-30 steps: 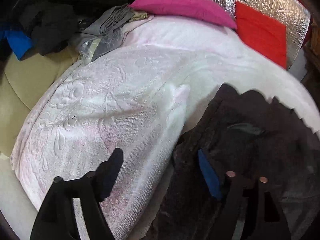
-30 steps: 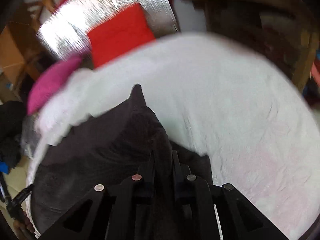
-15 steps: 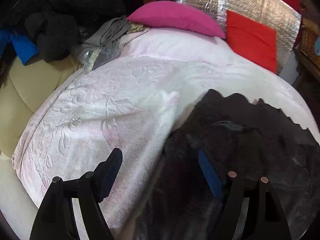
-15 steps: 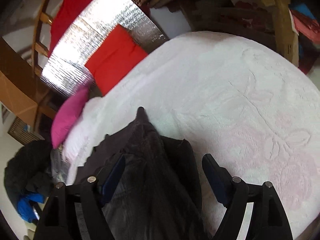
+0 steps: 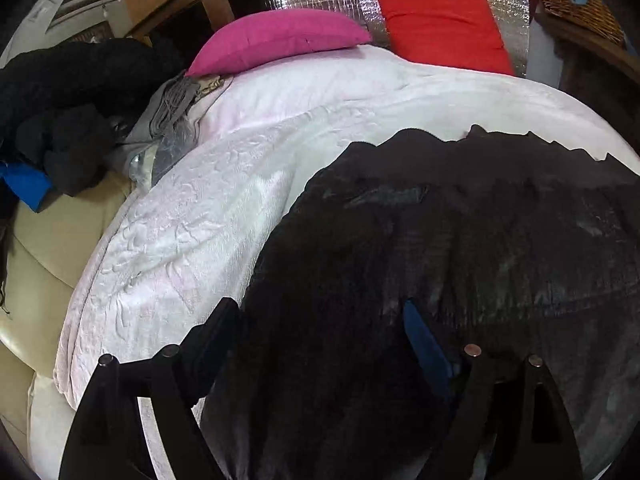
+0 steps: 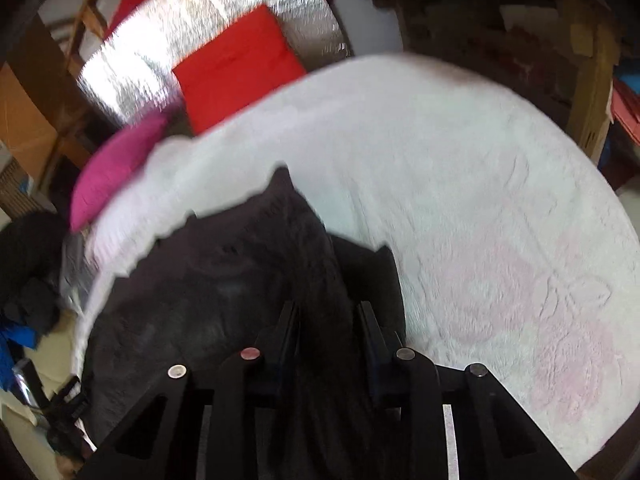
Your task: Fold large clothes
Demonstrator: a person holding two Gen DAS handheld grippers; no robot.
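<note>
A big bed covered with a white, bumpy flower-pattern blanket (image 5: pixel 208 232) fills both views. A bright pink pillow (image 5: pixel 276 38) and a flat red cushion (image 5: pixel 440 24) sit at the far end, against a shiny silver sheet.

The large dark fuzzy piece of clothing (image 5: pixel 460 248) lies spread on the near part of the bed. It stretches wide from side to side, and its wavy far edge faces the pillows.

The left gripper (image 5: pixel 320 320) hangs over the left part of the dark cloth. Its jaws are opening wide and grip nothing; the cloth just lies under them.

The right gripper (image 6: pixel 328 320) is right on the cloth. Its jaws are closing, with a raised ridge of dark cloth between them. That ridge runs straight away from the claw, up to a pointy corner. The view is blurry, so I cannot tell if the pads already pinch it.

I think the right hand is the nearer one for the next grab. The left hand must come down to the cloth's left edge first.
</note>
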